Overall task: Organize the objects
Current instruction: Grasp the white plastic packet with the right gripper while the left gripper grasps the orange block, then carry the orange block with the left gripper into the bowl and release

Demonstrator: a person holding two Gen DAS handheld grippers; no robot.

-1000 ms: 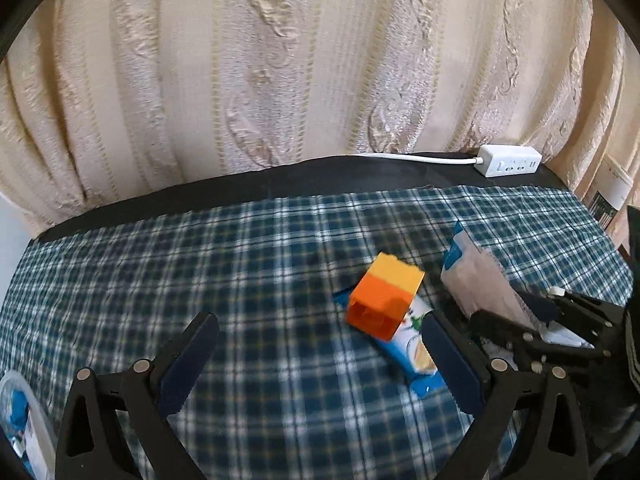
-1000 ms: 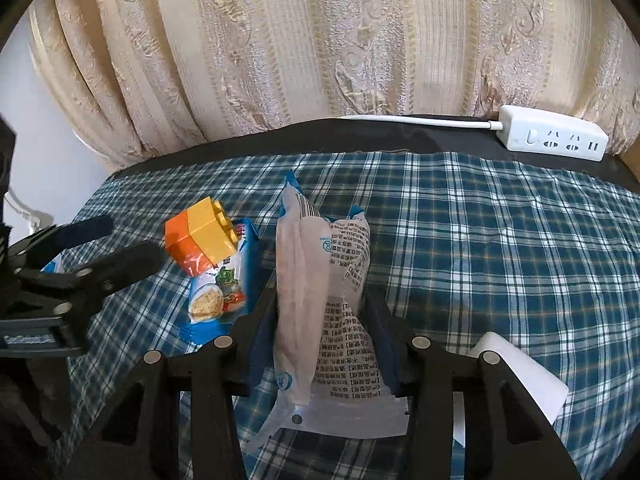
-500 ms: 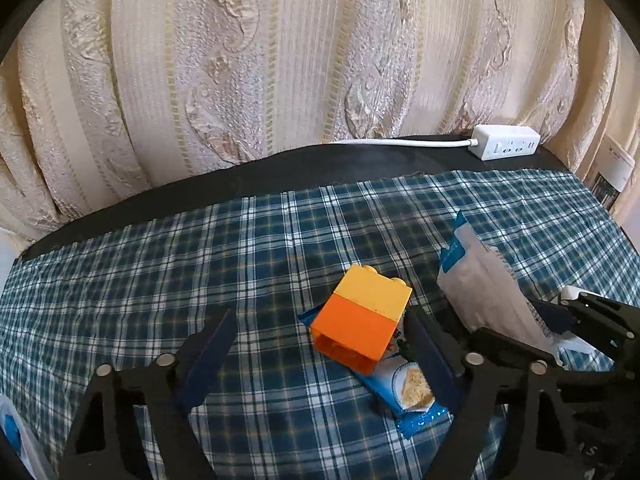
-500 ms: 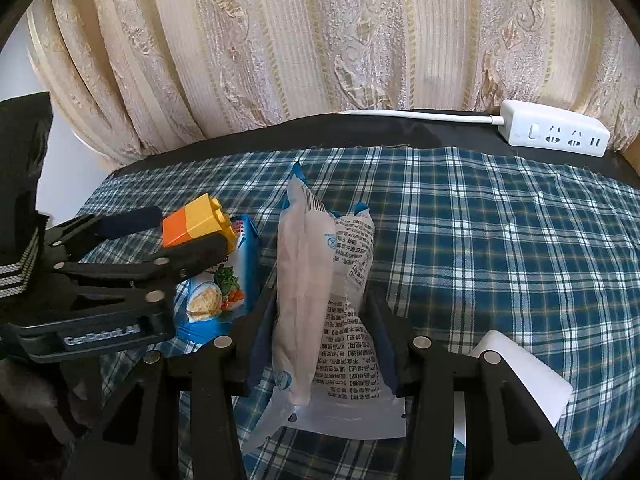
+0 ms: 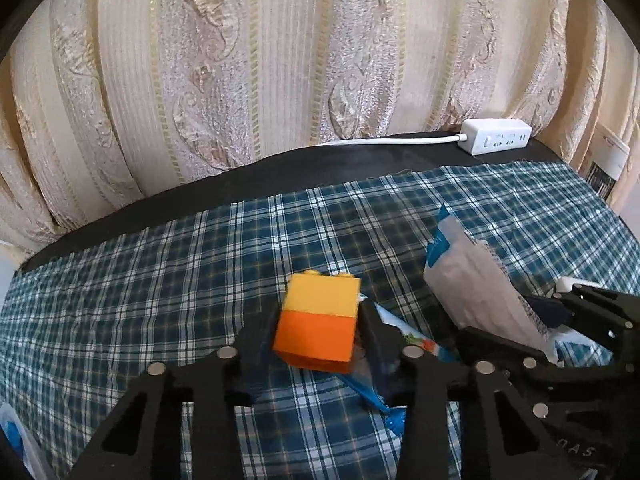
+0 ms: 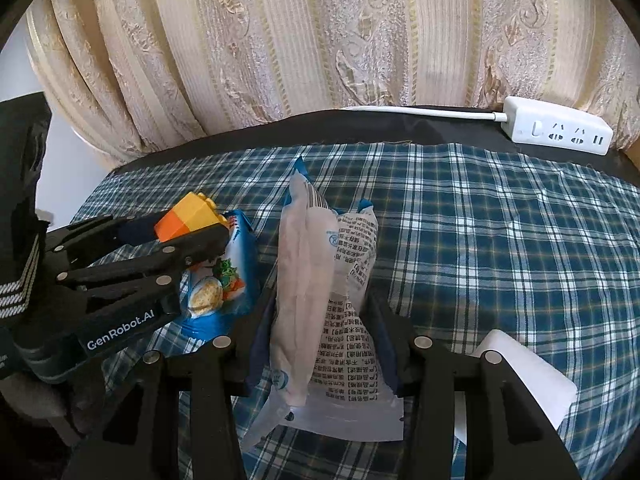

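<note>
Since the earlier frames, the left gripper [image 5: 316, 336] has been brought in around the orange-and-yellow block [image 5: 318, 326], which was seen ahead of wide-open jaws then; its jaws are closing, and the fingers are now pressed against both sides of the block. The block is seen tilted, partly over the blue snack packet [image 6: 224, 276], which lies flat on the plaid cloth [image 6: 500, 248]. Just right of the block, a pale plastic pouch [image 6: 320, 304] is held upright, clamped between the fingers of the right gripper [image 6: 320, 344]; that gripper is unchanged from before. A white card [image 6: 524, 380] is seen on the cloth to the right of the pouch, well apart from the block. Far behind the block, a white power strip [image 6: 558, 130] rests on the dark table edge [image 5: 280, 172] beyond the cloth, in front of the cream curtain [image 5: 280, 60]. A striped sleeve [image 6: 16, 280] is visible behind the left gripper.
</note>
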